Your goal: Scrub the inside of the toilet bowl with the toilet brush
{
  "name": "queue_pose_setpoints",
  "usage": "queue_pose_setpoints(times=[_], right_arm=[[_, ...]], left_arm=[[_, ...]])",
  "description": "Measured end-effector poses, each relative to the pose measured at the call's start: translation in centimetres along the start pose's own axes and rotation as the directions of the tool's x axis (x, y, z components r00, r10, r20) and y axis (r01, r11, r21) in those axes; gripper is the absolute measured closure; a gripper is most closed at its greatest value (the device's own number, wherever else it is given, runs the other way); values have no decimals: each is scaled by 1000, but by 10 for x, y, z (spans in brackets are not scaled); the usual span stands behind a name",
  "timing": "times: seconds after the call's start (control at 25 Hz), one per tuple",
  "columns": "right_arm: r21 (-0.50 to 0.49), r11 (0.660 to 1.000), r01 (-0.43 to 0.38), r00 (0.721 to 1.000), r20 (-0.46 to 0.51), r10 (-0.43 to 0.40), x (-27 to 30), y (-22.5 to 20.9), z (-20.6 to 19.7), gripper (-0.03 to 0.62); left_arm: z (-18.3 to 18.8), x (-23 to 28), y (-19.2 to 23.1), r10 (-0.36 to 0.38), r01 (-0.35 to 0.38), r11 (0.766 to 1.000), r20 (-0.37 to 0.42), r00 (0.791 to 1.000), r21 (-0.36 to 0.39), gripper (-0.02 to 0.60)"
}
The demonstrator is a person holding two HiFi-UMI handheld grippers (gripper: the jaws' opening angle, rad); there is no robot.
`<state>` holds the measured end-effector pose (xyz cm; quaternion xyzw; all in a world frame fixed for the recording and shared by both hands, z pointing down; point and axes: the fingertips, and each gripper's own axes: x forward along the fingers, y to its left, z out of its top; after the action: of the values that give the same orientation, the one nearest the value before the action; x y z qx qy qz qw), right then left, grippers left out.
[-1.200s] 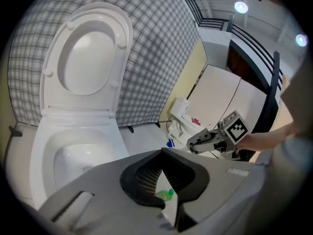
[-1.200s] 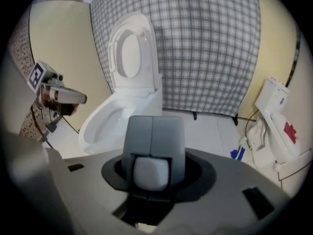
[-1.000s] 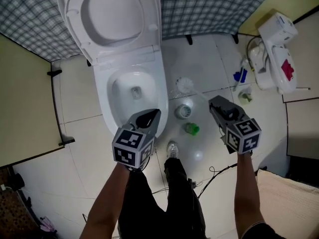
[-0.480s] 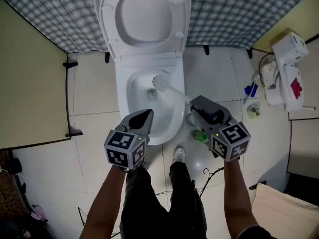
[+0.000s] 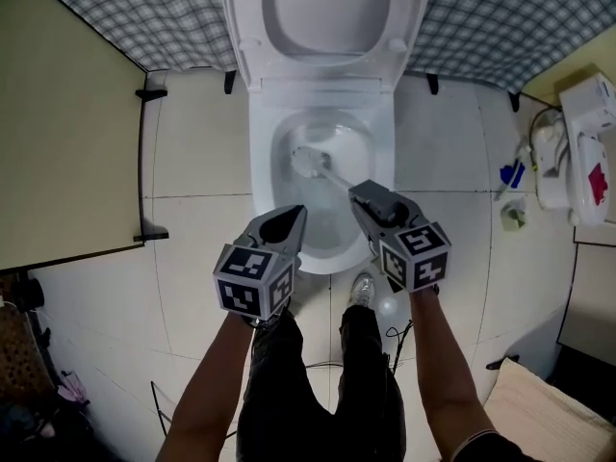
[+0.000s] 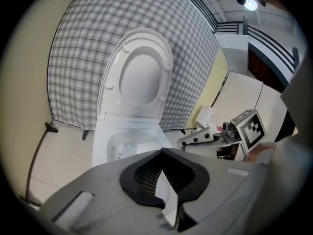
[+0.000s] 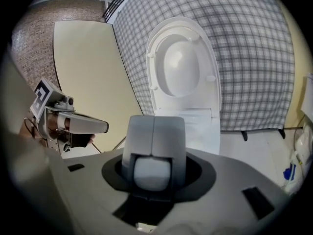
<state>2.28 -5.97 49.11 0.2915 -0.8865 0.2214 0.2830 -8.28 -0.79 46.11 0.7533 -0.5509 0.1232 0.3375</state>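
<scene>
The white toilet [image 5: 322, 114] stands with its lid up against the checked curtain. Its bowl [image 5: 348, 142] opens just ahead of both grippers. The white brush head [image 5: 306, 160] is down inside the bowl, left of the drain. The thin handle [image 5: 335, 178] slants back to my right gripper [image 5: 356, 191], which is shut on it. In the right gripper view the jaws [image 7: 153, 131] close around the pale handle end [image 7: 152, 173]. My left gripper [image 5: 296, 212] hangs over the bowl's front rim, its tips together on nothing. In the left gripper view, that gripper [image 6: 161, 153] points at the toilet [image 6: 132, 141].
A beige partition panel [image 5: 67, 152] stands at the left. At the right, on the tiled floor, are a white device [image 5: 592, 152], a blue item [image 5: 511, 173] and a small cup [image 5: 513, 216]. A cable [image 5: 399, 340] and the person's shoe [image 5: 363, 290] lie near the toilet's front.
The right gripper has carried the brush leftwards from beside the toilet, over the rim and down into the bowl. The left gripper has kept near the front rim.
</scene>
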Motion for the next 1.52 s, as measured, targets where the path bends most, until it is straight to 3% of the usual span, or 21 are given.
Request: queue_pose_setpoints(times=[0.56,1.2,1.52], right_arm=[[95,995,12,999,46,-16,80,10,-11,416],[-27,981,192,977,101,-188,91,-9,-10,419],[-77,937,342,938,89,-335,74,-25,-6,419]], left_arm=[[-9,19,25,-19,19,1000,-17,1000,-22,574],[-19,33,26,-51,51,999,-57,997,-8,574],[-26,38,21,-91,93,996,-77,993,16,574]])
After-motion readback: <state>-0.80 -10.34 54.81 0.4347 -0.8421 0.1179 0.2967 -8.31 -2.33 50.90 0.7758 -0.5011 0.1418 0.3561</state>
